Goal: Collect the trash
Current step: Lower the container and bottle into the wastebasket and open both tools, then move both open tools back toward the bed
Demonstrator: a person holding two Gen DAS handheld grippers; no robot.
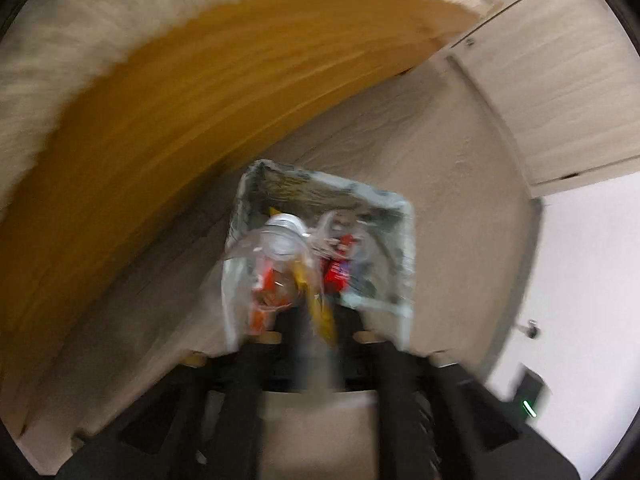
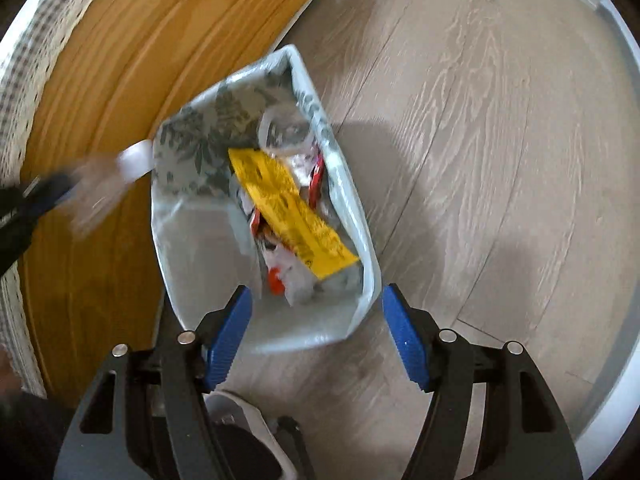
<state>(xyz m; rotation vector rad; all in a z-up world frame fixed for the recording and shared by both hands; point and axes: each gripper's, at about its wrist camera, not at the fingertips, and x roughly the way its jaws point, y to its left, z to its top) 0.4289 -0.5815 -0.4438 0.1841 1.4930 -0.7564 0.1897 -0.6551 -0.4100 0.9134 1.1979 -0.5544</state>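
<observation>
Right gripper [image 2: 316, 332] points steeply downward, its blue-padded fingers [image 2: 230, 340] spread wide with nothing between them. Left gripper [image 1: 316, 320] also points steeply downward; its image is motion-blurred, its jaws part open. In the right wrist view it shows blurred at the left edge.

A pale floral fabric bin [image 2: 192, 240] stands open on the floor, holding a flat yellow wrapper [image 2: 292, 212], red packets [image 2: 318, 180] and clear plastic cup [image 2: 280, 128].

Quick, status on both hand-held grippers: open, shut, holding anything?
Left hand-held gripper: cannot be told, too blurred; a clear bottle is at its tips.
Right hand-held gripper: open, holding nothing.
</observation>
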